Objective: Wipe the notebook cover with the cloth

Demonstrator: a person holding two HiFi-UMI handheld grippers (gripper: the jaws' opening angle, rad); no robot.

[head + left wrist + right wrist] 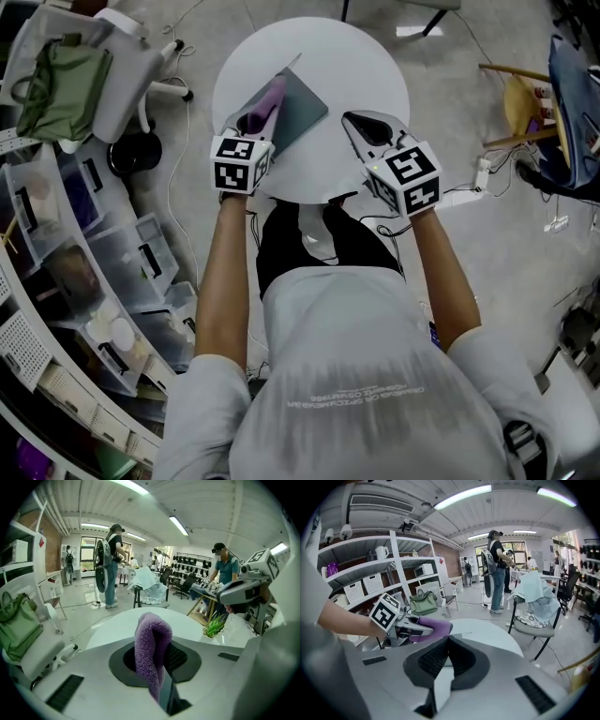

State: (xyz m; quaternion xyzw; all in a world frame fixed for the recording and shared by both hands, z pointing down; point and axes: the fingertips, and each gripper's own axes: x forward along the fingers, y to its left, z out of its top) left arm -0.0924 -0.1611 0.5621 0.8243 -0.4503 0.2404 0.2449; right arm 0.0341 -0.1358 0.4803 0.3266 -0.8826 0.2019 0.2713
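Note:
A grey notebook (302,108) lies on the left half of the round white table (361,66). My left gripper (255,120) is shut on a purple fluffy cloth (269,98), which hangs over the notebook's left part; I cannot tell whether it touches. In the left gripper view the cloth (151,653) stands folded between the jaws of that gripper (156,663). My right gripper (358,122) hovers over the table's right half, jaws together and holding nothing. In the right gripper view that gripper (446,644) faces the cloth (433,627) and a notebook corner (464,633).
At the left stand a white chair with a green bag (64,80) and curved shelves of storage bins (89,281). A wooden chair (525,103) and cables sit to the right. Several people stand far off in the room. A small green plant (214,624) is beyond the table.

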